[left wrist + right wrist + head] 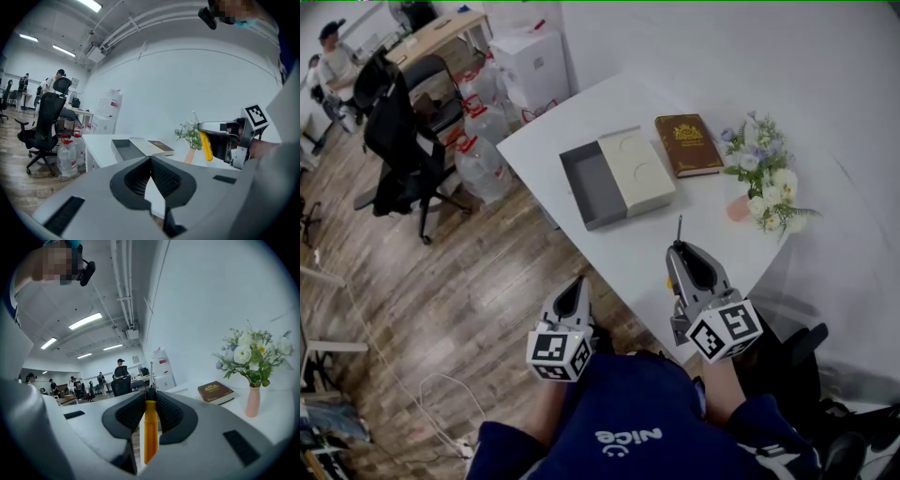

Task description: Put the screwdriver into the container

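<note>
Now: screwdriver [150, 427] in R gripper [679, 247], not yet in container [592, 183]

- R gripper: jaws clamped on screwdriver. Yellow handle btwn pads, metal shaft sticks out fwd past tips. Held over table [581, 112], near corner.
- L gripper [575, 286]: jaws closed, tips touching, nothing btwn them. Sits off table edge, over wood floor.
- Container: grey tray, open, mid-table, cream piece abutting its right side. Well apart from screwdriver.
- Misc.: brown book [687, 143] just beside cream piece; flowers [764, 178] in pink vase, right of book.
</note>
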Tool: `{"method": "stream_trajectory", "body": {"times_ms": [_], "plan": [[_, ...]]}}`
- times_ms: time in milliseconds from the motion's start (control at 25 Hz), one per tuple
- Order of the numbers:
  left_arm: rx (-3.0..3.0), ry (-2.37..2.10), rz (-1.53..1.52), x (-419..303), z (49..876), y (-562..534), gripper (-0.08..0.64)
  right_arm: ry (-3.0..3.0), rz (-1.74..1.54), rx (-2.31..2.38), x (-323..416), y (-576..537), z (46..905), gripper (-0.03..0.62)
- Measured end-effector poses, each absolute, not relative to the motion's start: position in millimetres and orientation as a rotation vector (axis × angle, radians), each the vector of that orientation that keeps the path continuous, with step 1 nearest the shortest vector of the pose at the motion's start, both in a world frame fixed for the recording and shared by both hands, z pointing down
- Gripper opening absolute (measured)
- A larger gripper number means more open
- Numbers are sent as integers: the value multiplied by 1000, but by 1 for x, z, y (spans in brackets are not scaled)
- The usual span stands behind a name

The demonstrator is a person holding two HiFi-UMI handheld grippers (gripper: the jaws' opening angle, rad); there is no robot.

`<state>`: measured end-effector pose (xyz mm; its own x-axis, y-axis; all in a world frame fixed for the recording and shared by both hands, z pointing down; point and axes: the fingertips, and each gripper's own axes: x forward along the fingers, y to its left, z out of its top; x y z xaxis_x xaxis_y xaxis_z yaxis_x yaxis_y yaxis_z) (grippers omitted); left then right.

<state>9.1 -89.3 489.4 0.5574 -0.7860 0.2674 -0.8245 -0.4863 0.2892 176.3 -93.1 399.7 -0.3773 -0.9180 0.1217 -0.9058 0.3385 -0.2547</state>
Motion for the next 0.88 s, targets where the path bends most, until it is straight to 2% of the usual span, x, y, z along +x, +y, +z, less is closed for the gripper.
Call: {"method": "stream_trajectory", "body": {"times_ms": [520,880], "plan": [[2462,-1236,163,-46,490,-188,17,2453,-502,-1818,125,-181,408,89],[2420,-1264,141,-75,495,-219,17,2547,-530,-1829,97,-230,416,89]]}}
